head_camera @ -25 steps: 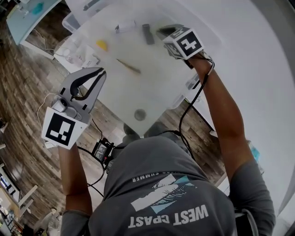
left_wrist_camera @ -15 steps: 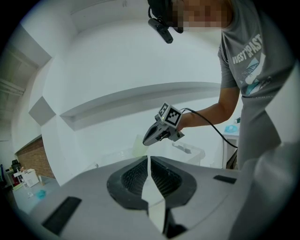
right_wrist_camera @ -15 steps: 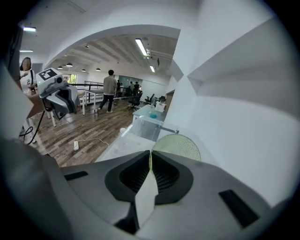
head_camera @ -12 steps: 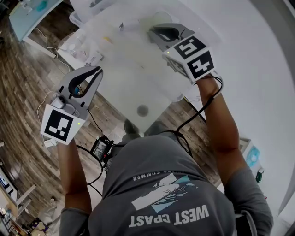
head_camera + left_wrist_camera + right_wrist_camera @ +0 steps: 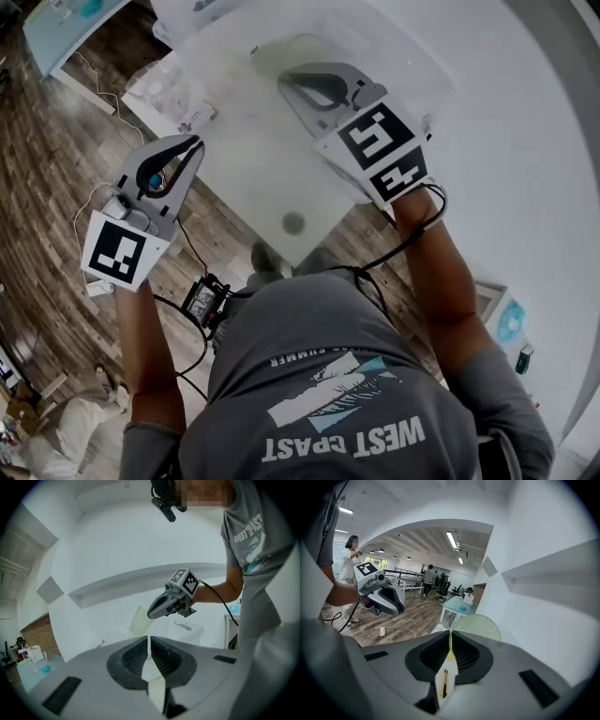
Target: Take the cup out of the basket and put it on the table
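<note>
A pale green translucent cup [image 5: 286, 54] hangs in the air, its rim pinched by my right gripper [image 5: 298, 80], which is shut on it. From the left gripper view the cup [image 5: 140, 619] tilts off the right gripper's [image 5: 151, 614] tips above a clear plastic basket [image 5: 192, 631]. In the right gripper view the cup's dimpled wall [image 5: 483, 626] fills the space just past the jaws [image 5: 450, 641]. My left gripper [image 5: 190, 145] is held off the table's left side, shut and empty; its jaws [image 5: 148, 645] meet in a thin slit.
The white table [image 5: 272, 178] has a small grey spot [image 5: 293, 222] near its front edge. A yellow utility knife [image 5: 442, 689] shows below the right jaws. Cables and a power box [image 5: 203, 302] lie on the wood floor. People stand far off [image 5: 427, 577].
My right gripper has drawn back toward the person and risen, bringing the cup up with it. The left gripper has barely moved.
</note>
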`<state>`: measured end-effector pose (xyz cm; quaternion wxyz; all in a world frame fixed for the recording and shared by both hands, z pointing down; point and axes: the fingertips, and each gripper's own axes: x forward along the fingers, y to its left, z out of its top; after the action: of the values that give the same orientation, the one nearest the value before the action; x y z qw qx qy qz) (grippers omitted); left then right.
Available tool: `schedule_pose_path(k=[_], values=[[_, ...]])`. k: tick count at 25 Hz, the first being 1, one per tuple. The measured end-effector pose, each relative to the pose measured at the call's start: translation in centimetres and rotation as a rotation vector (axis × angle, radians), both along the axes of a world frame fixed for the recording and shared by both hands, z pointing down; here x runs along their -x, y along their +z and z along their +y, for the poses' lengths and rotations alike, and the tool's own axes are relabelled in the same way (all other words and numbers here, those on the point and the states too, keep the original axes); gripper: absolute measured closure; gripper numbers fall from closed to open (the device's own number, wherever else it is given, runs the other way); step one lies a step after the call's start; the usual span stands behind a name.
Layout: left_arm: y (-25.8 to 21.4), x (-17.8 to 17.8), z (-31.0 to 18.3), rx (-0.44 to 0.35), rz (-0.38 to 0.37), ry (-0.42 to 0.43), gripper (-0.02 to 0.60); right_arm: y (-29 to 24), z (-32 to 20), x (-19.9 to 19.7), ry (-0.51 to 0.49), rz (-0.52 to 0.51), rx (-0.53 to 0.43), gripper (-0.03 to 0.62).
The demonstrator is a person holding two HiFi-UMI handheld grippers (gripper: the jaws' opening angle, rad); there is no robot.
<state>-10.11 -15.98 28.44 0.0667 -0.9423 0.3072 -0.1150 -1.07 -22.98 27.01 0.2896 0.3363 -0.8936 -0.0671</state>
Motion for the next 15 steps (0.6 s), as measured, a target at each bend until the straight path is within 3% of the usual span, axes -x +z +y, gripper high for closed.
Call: schedule_pose_path(k=[15], values=[[2.6,4.5,1.3,0.040,0.010,-0.092,0.569,7.5,5.3,9.2,-0.183,0.032,0.133,0.565]])
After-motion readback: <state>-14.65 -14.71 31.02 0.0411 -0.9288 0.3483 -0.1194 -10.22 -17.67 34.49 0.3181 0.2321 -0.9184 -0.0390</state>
